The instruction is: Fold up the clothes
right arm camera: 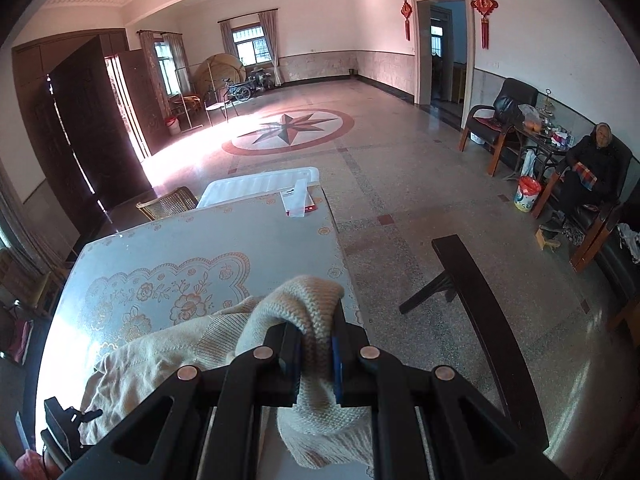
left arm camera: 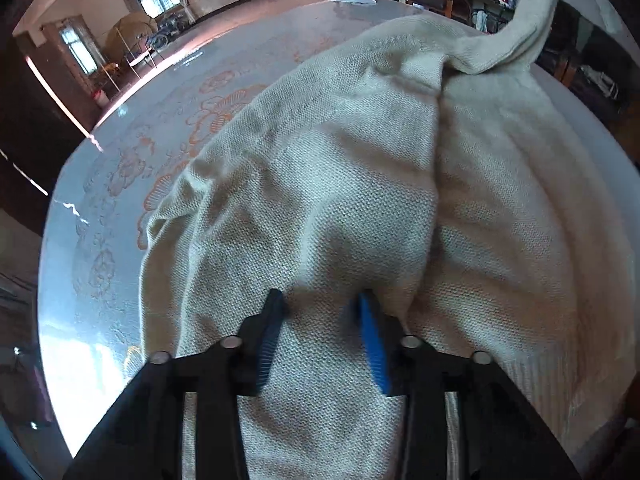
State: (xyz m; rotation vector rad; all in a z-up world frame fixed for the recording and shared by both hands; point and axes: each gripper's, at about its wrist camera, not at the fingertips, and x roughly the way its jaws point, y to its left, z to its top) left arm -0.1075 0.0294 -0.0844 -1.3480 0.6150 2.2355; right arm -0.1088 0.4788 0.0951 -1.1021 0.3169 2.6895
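A cream knitted sweater (left arm camera: 340,184) lies spread and rumpled on the table with the floral cloth (left arm camera: 132,168). My left gripper (left arm camera: 322,304) is low over the sweater's near part, and its blue-padded fingers (left arm camera: 372,336) pinch a fold of the knit. One sleeve (left arm camera: 536,12) rises up and away to the top right. My right gripper (right arm camera: 316,340) is shut on that ribbed sleeve end (right arm camera: 316,300) and holds it above the table's right edge. The rest of the sweater (right arm camera: 160,356) lies to its lower left.
A white box lid (right arm camera: 260,188) and a red-and-white packet (right arm camera: 298,200) sit at the table's far end. A dark wooden chair back (right arm camera: 476,280) stands right of the table. A wicker chair (right arm camera: 168,202) is at the far left. A person sits in an armchair (right arm camera: 592,168) by the right wall.
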